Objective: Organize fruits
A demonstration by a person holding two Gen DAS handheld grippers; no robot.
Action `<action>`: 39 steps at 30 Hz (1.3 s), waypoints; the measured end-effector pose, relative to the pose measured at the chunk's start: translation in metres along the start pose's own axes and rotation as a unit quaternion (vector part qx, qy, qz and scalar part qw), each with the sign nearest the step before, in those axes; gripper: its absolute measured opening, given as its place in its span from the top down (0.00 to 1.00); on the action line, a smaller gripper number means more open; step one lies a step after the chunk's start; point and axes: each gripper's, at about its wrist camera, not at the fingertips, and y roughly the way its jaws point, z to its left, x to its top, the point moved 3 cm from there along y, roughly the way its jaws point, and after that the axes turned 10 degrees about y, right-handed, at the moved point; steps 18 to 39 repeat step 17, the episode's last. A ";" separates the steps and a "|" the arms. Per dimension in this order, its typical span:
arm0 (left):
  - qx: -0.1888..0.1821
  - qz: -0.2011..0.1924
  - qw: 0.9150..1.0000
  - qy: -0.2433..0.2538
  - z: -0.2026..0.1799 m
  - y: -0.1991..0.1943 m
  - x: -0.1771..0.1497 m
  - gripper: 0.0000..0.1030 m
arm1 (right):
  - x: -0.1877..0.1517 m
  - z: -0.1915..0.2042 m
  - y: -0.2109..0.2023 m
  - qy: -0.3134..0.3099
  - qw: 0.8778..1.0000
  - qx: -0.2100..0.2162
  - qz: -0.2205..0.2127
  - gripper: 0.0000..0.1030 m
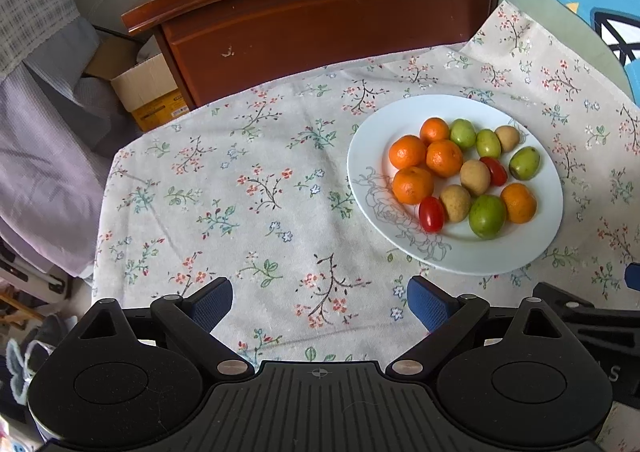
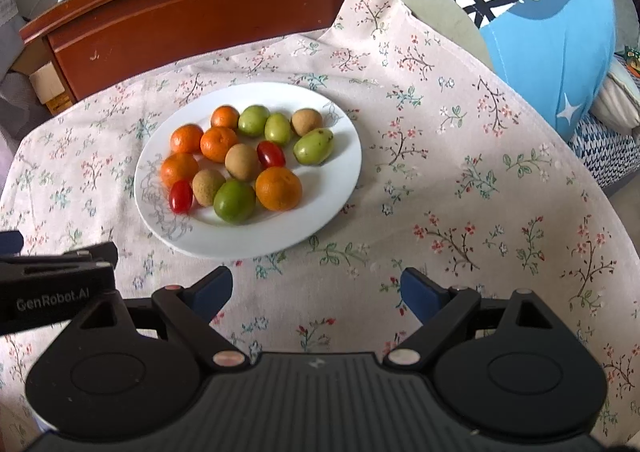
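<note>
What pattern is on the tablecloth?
Small floral sprigs, red and blue blossoms on dark twigs, over a pale tablecloth. Clearest in the right wrist view.

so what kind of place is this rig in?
Most likely a lived-in home room, maybe a bedroom. A floral tablecloth covers the table under a white plate of fruit, a scuffed dark wooden cabinet stands behind, and a blue shark-print cushion sits beside it.

Before you lies a matt printed cloth (image 2: 460, 180) bearing a glossy white plate (image 2: 332, 188). Behind stands a polished, scuffed wooden cabinet (image 1: 320, 32); your gripper (image 2: 316, 288) is matt black plastic.
</note>
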 end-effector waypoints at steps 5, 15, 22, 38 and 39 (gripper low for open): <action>0.000 0.004 1.000 0.001 -0.003 -0.002 -0.012 0.07 | -0.011 -0.001 -0.003 -0.010 1.000 -0.005 0.004 0.12; 0.001 0.017 1.000 -0.007 -0.005 -0.008 -0.041 0.08 | -0.037 -0.001 -0.009 -0.015 1.000 -0.004 0.010 0.12; 0.003 0.022 1.000 -0.008 -0.005 -0.008 -0.047 0.08 | -0.043 -0.001 -0.010 -0.011 1.000 -0.006 0.012 0.12; 0.003 0.022 1.000 -0.008 -0.005 -0.008 -0.047 0.08 | -0.043 -0.001 -0.010 -0.011 1.000 -0.006 0.012 0.12; 0.003 0.022 1.000 -0.008 -0.005 -0.008 -0.047 0.08 | -0.043 -0.001 -0.010 -0.011 1.000 -0.006 0.012 0.12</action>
